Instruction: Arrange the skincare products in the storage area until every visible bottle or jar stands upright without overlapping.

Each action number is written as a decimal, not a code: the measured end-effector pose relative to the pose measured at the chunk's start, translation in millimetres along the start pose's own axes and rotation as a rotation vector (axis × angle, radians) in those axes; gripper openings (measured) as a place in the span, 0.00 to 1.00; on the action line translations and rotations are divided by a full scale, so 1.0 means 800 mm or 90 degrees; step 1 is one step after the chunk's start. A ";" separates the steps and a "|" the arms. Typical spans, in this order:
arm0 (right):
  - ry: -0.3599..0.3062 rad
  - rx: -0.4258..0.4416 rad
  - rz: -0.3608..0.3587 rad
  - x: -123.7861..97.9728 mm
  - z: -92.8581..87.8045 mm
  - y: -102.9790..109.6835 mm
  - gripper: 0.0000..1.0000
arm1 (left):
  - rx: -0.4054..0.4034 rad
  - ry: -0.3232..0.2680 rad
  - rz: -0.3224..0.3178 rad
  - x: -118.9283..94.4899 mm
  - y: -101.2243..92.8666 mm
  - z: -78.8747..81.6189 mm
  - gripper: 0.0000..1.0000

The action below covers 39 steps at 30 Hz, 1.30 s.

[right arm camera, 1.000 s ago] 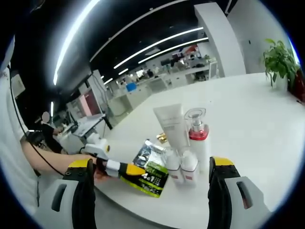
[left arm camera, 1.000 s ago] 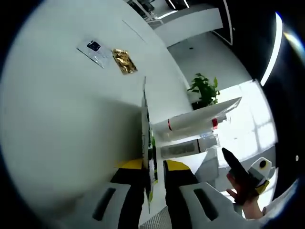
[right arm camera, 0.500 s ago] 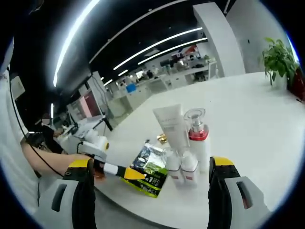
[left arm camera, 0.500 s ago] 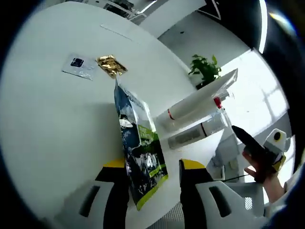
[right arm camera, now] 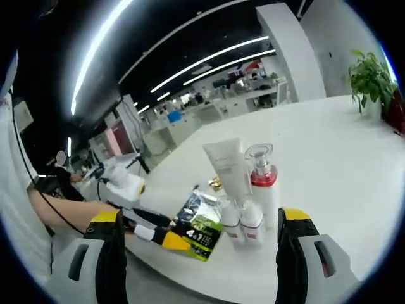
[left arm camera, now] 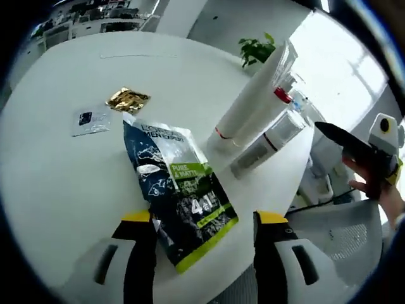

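A dark blue and green sachet (left arm camera: 180, 196) lies flat on the white table (left arm camera: 57, 183), between the wide-apart jaws of my open left gripper (left arm camera: 204, 218). Past it stand a white tube (left arm camera: 250, 104), a clear pump bottle with a red collar (left arm camera: 281, 96) and small white bottles (left arm camera: 262, 145). From the right gripper view the tube (right arm camera: 226, 166), pump bottle (right arm camera: 262, 183) and two small bottles (right arm camera: 240, 221) stand upright in a tight group, with the sachet (right arm camera: 201, 229) beside them. My right gripper (right arm camera: 199, 215) is open and holds nothing. The left gripper (right arm camera: 155, 229) reaches to the sachet's edge.
A gold foil packet (left arm camera: 126, 99) and a small clear sachet (left arm camera: 88, 119) lie farther back on the table. A hand holds the right gripper (left arm camera: 354, 149) off the table's edge. A potted plant (right arm camera: 370, 79) stands at the far right. An office with desks lies behind.
The left jaws have spread apart. The sachet, earlier held on edge between them, now lies flat on the table. The right gripper has stayed still.
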State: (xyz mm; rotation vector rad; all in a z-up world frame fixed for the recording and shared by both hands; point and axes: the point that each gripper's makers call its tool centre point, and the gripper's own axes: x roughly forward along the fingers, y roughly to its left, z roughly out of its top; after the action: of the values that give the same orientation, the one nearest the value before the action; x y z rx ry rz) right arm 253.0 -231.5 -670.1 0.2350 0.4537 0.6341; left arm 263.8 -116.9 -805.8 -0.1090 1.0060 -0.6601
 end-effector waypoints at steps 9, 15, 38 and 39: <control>0.003 0.002 0.000 0.000 -0.001 -0.001 0.99 | 0.080 0.018 0.046 0.000 0.015 -0.001 0.56; 0.005 0.003 0.001 0.001 -0.001 0.001 0.99 | 0.198 -0.017 0.042 0.005 0.009 0.018 0.59; 0.009 0.005 -0.004 0.001 -0.002 0.000 0.98 | 0.348 0.031 0.034 0.038 0.027 0.009 0.59; 0.009 0.006 -0.004 0.001 -0.002 0.000 0.98 | 0.351 0.032 0.032 0.039 0.026 0.009 0.59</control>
State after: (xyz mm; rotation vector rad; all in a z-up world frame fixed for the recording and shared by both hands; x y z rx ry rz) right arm 252.6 -231.0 -671.9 0.2376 0.4705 0.6281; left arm 290.5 -119.0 -832.9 0.4154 0.8409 -0.8749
